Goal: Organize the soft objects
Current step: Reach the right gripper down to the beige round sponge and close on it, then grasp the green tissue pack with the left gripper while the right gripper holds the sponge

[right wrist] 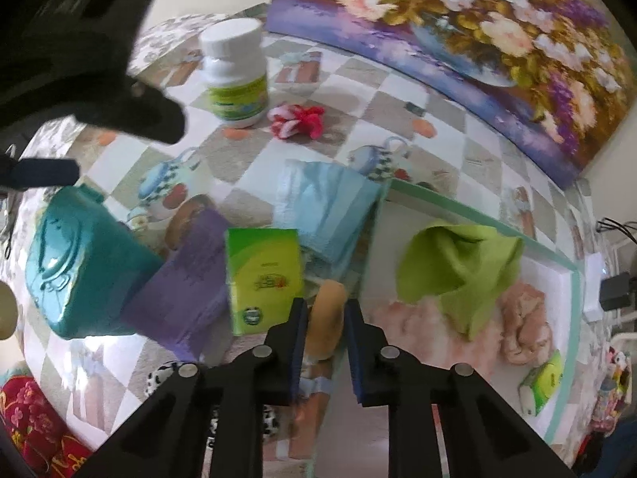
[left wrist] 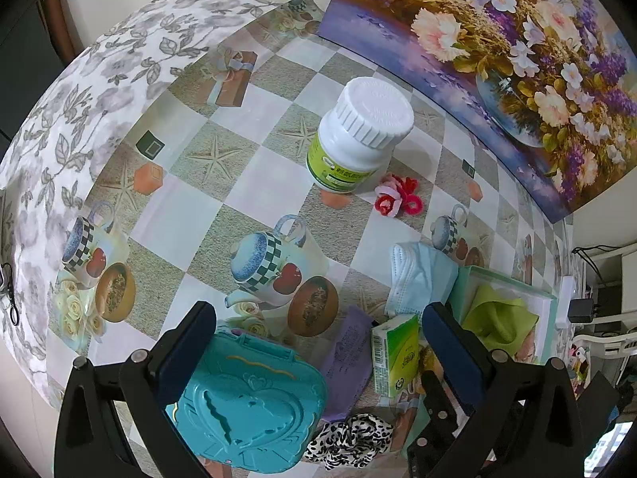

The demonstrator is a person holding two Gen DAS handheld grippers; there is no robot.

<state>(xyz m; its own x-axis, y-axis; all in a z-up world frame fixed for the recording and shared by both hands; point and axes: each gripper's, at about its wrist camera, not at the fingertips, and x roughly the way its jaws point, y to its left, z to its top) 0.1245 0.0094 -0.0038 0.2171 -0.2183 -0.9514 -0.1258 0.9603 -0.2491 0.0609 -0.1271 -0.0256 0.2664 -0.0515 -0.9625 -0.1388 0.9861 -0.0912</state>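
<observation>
Right wrist view: right gripper point(right wrist: 326, 318) jaws pinch a tan soft toy point(right wrist: 327, 318) at lower centre; next, lift it into the tray point(right wrist: 573, 279). Left gripper point(left wrist: 318, 326) jaws gape empty.

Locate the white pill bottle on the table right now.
The white pill bottle stands upright toward the far side of the checkered table, just left of the red and pink hair ties and near the flower painting.

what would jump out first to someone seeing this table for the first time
The big floral painting propped along the far edge of the table draws the eye first, with the white-capped bottle upright in front of it on the checkered tablecloth. Nearer, the right gripper is closed on a tan soft object, beside a shallow box holding a green cloth.
</observation>
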